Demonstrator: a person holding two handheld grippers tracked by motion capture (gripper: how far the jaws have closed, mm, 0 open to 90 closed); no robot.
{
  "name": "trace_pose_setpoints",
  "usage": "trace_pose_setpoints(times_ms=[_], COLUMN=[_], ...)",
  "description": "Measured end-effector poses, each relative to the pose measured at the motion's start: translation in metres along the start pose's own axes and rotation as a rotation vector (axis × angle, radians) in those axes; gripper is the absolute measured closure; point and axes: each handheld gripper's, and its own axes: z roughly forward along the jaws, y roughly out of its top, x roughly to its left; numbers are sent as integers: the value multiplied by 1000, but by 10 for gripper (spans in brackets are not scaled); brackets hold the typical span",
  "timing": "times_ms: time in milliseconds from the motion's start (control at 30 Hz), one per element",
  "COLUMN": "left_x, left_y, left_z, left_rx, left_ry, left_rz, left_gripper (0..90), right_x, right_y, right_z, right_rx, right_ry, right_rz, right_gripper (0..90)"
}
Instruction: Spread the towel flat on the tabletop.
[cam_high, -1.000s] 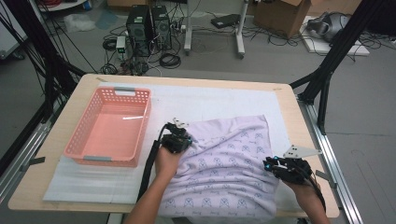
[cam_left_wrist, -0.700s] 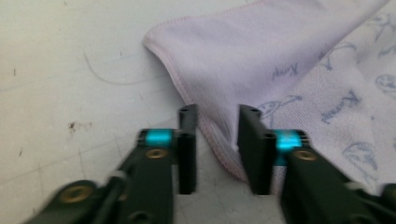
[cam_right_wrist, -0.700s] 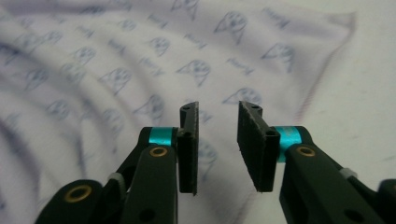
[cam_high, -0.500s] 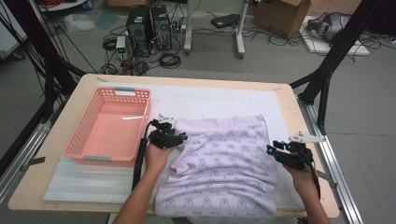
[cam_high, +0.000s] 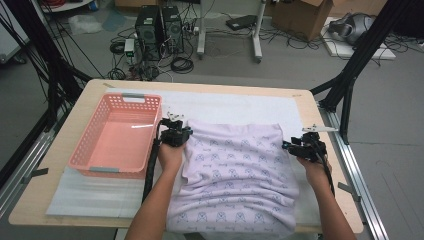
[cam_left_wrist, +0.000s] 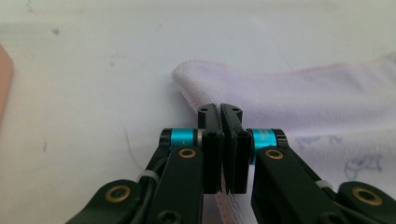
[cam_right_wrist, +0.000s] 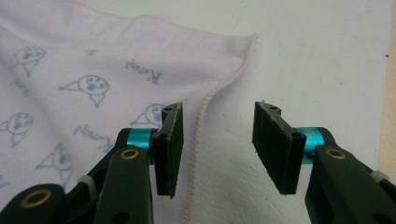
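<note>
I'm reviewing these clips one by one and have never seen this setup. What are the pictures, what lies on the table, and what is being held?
A person works at a table with a hand-held two-jaw tool in each hand. The high view looks down from above; the other two pictures come from cameras riding on each tool. A lilac printed cloth lies on a white mat, beside an empty pink basket. The left gripper is shut on the cloth's edge near a corner. The right gripper is open, its jaws on either side of the cloth's hem.

Wooden table (cam_high: 75, 107); white mat (cam_high: 235, 107) on it; mat carries pink basket (cam_high: 117, 137), lilac towel (cam_high: 240, 170).
</note>
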Motion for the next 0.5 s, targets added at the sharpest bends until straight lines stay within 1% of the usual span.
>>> trace_pose_setpoints(times_ms=[33, 67, 100, 133, 167, 233, 300, 333, 367, 400, 433, 467, 500], left_x=[1, 1, 1, 1, 1, -1, -1, 0, 1, 2, 1, -1, -3], left_y=[0, -1, -2, -3, -4, -4, -6, -8, -8, -8, -8, -9, -9], left_z=[1, 2, 3, 4, 4, 2, 3, 4, 4, 3, 3, 3, 2], left_rx=[0, 10, 24, 51, 60, 86, 128, 140, 135, 138, 137, 138, 140], left_ry=[-10, -25, -57, -84, -95, -94, -104, -107, -109, -105, -89, -61, -23], left_rz=[7, 4, -16, -33, -31, 6, 9, 14, 18, 23, 33, 83, 139], left_gripper=[854, 795, 667, 576, 521, 468, 431, 421, 426, 448, 474, 546, 652], right_x=[-1, -2, -3, -5, -6, -8, -9, -8, -6, -4, -1, 2, 4], right_y=[0, 0, 0, 0, 1, 2, 5, 6, 8, 9, 10, 11, 11], right_z=[1, 1, 3, 4, 7, 11, 15, 18, 21, 24, 28, 32, 36], right_rx=[-5, -13, -21, -34, -47, -52, -50, -50, -50, -38, -19, 1, 21], right_ry=[-1, 1, 10, 21, 23, 38, 47, 54, 58, 65, 70, 67, 53], right_rz=[6, 11, 19, 25, 35, 51, 54, 51, 38, 26, 19, -3, -22], right_gripper=[528, 528, 524, 519, 515, 502, 495, 494, 492, 490, 491, 494, 503])
